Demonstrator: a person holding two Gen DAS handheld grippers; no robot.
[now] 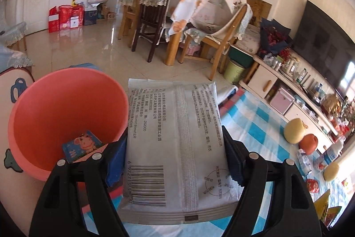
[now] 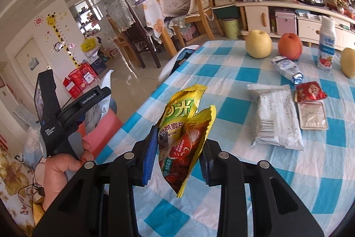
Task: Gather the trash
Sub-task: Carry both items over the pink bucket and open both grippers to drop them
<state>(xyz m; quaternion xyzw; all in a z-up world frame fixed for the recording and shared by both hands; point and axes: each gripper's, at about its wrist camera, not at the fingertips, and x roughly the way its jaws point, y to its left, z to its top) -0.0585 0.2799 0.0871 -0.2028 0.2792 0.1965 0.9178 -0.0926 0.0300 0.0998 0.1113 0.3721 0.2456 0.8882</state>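
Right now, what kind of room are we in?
Most likely a home living and dining room: wooden chairs around a covered table, a TV above a low cabinet, and a giraffe sticker on the wall.

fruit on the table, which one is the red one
The middle one of the three in the right wrist view. It is orange-red and sits between two pale yellow fruits, just left of the white bottle.

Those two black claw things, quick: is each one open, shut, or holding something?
Left gripper: shut on a flat white plastic packet with a barcode.
Right gripper: shut on a crumpled yellow and red snack wrapper.
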